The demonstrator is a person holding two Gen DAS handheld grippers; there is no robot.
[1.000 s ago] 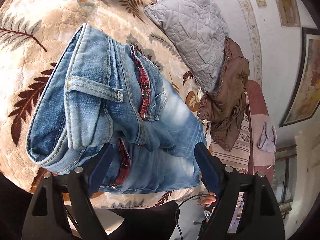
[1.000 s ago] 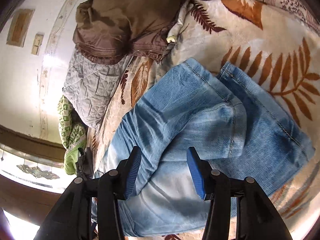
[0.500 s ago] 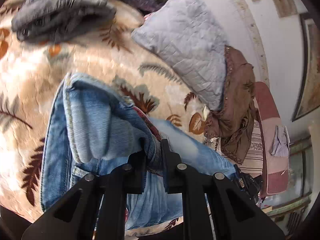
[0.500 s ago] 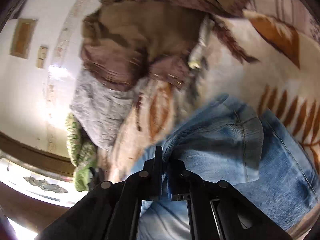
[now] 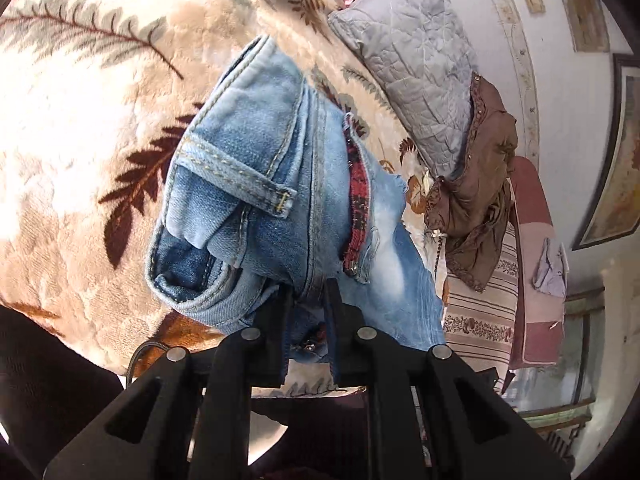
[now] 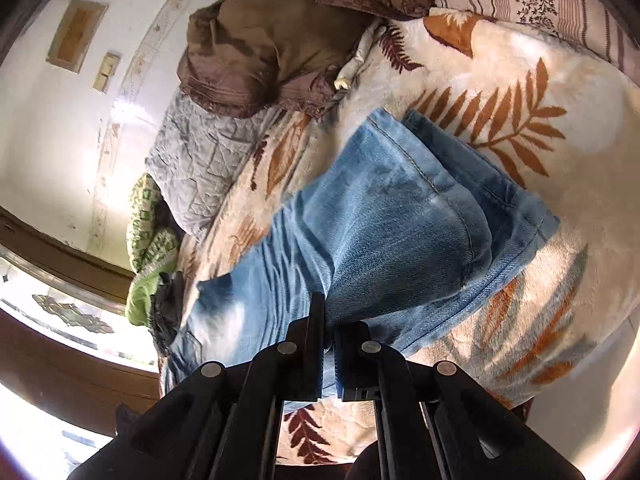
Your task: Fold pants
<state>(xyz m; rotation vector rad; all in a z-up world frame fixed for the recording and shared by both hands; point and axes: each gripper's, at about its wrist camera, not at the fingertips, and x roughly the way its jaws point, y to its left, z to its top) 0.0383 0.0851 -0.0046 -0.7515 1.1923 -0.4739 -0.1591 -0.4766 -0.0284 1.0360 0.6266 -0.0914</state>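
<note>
denim is now pinched in both claws, where a second ago each stood wide over the cloth with nothing between its pads. the left claw (image 5: 308, 292) has clamped narrow on a bunched fold at the waist end of the jeans (image 5: 280, 184), just below the red plaid lining (image 5: 358, 200) and the belt loop (image 5: 240, 178). the right claw (image 6: 326, 320) has closed tight on a ridge of the leg fabric, with the hems (image 6: 480, 184) lying beyond it on the blanket (image 6: 520, 60). the jeans lie across the leaf-patterned blanket on the bed, already doubled lengthwise as far as i can judge, near the grey quilted pillow (image 5: 416, 60) and the brown garment (image 5: 476, 188). with both ends gripped, the grasping step looks done; the next move is likely a lift and carry of one end over the other. thick bunched denim may slip or drag unevenly.
</note>
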